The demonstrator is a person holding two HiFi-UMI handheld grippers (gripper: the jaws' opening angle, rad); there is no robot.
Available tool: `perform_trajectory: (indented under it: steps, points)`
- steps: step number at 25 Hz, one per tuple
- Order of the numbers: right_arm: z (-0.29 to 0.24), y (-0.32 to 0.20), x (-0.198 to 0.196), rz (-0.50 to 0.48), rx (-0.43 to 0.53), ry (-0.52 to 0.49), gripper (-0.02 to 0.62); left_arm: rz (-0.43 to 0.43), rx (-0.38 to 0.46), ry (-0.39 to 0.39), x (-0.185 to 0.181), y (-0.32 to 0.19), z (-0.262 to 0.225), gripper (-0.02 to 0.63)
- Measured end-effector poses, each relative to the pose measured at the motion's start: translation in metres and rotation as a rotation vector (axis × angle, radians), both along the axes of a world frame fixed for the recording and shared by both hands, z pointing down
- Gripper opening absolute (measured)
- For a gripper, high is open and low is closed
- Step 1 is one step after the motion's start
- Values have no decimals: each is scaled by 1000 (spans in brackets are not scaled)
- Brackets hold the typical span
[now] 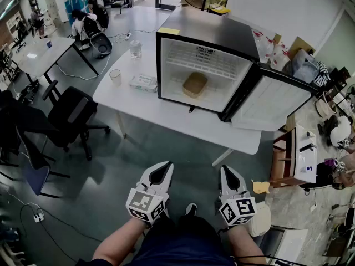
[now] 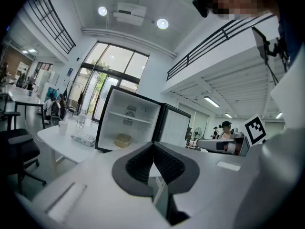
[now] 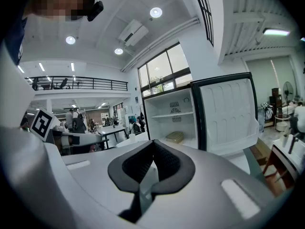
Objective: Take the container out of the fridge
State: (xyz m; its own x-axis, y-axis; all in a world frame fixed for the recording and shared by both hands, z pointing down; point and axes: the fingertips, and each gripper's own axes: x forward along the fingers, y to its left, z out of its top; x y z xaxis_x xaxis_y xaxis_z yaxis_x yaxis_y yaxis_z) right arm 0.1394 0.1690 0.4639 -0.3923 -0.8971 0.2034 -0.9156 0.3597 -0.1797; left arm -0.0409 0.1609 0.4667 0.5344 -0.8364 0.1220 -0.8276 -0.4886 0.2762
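Observation:
A small black fridge [image 1: 206, 65] stands on a white table [image 1: 166, 112] with its door [image 1: 272, 101] swung open to the right. On its bottom shelf lies a flat tan container [image 1: 195, 85], which shows in the left gripper view as the container [image 2: 123, 140] and in the right gripper view as the container [image 3: 175, 137]. Both grippers hang low in front of the person's body, well short of the table. My left gripper [image 1: 163, 168] is shut with nothing between its pads, tips meeting [image 2: 153, 144]. My right gripper [image 1: 228, 170] is likewise shut and empty [image 3: 152, 142].
On the table left of the fridge are a cup [image 1: 115, 76], a flat packet [image 1: 143, 82] and a clear bottle [image 1: 135, 49]. A black office chair [image 1: 75, 115] stands at the left. A low cabinet [image 1: 294, 157] and clutter fill the right side. A person [image 1: 83, 21] sits far back left.

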Motion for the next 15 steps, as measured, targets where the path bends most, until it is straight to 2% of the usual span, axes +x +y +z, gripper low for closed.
perform_trajectory:
  steps: [6,15]
  points:
    - [-8,11,-13,-10,21,-3,6,-12,21,-16,-11,16,-14,4]
    - [-34,12,-16,-28,111,6,8,-7,39,-22,-6,22,-23,5]
